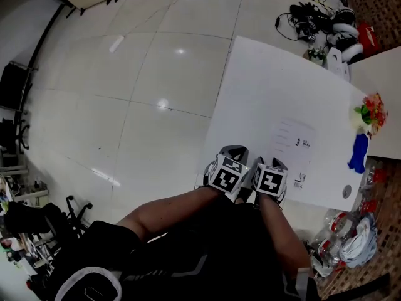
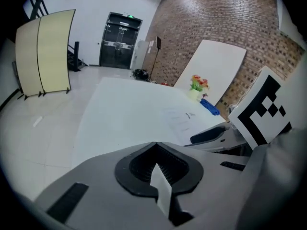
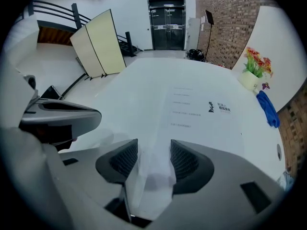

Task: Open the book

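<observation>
Opening the book (image 1: 293,149) wants the released right gripper (image 3: 153,150) under its cover edge, clenched left gripper (image 2: 156,145) steadying it.

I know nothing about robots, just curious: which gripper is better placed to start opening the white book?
Right, probably. The right gripper has its jaws apart and points straight at the book, sitting nearer it in the head view. The left gripper is shut, with the book off to its side.
</observation>
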The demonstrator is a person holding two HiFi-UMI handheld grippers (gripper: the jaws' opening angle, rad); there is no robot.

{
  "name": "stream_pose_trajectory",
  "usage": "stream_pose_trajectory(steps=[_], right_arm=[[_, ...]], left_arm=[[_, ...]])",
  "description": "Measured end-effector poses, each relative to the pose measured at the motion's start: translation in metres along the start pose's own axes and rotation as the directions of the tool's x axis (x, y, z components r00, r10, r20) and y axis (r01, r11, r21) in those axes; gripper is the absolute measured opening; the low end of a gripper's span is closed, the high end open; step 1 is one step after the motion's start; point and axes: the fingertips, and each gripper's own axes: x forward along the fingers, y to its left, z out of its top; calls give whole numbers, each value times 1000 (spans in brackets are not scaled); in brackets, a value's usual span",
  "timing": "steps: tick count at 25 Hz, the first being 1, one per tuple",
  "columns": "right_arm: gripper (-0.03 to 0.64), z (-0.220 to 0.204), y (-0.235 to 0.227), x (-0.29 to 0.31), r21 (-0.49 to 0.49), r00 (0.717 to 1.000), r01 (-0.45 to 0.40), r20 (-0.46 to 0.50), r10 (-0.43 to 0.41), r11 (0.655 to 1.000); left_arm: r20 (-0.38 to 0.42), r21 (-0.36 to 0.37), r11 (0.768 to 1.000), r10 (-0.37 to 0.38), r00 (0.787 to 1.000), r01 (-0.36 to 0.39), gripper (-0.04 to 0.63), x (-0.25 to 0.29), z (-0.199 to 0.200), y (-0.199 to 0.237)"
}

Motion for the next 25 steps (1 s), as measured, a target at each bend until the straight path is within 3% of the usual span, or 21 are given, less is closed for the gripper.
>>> stream_pose_trajectory(steps=[6,7,8,10,16,19,22,25], right_arm=[[181,-1,-11,4,19,996,88,-25,-88,996],[174,-1,-13,5,19,994,105,-27,-105,994],[124,-1,-16,5,21,993,119,-30,-118,993],[118,-2,-18,5,20,991,129,-39,-128,991],[118,-1,-17,5,10,989,130,-65,-129,991],[112,-1,-19,3,60,994,106,-39,-103,993],[59,0,-16,2,128,999,49,-25,-47,991],[51,0,-14,3,114,999,47,-29,-44,992]], left_arm=[[-18,16,999,-41,999,41,2,9,-6,4],[-21,17,999,-46,999,46,2,10,-7,4],[-22,18,998,-52,998,52,2,12,-8,4],[-19,19,997,-68,998,68,2,13,-9,3],[-10,14,996,-86,996,86,2,14,-11,4],[-7,7,996,-90,996,90,2,15,-12,6],[6,1,995,-98,995,98,2,13,-9,8],[27,18,995,-102,994,101,2,12,-4,8]])
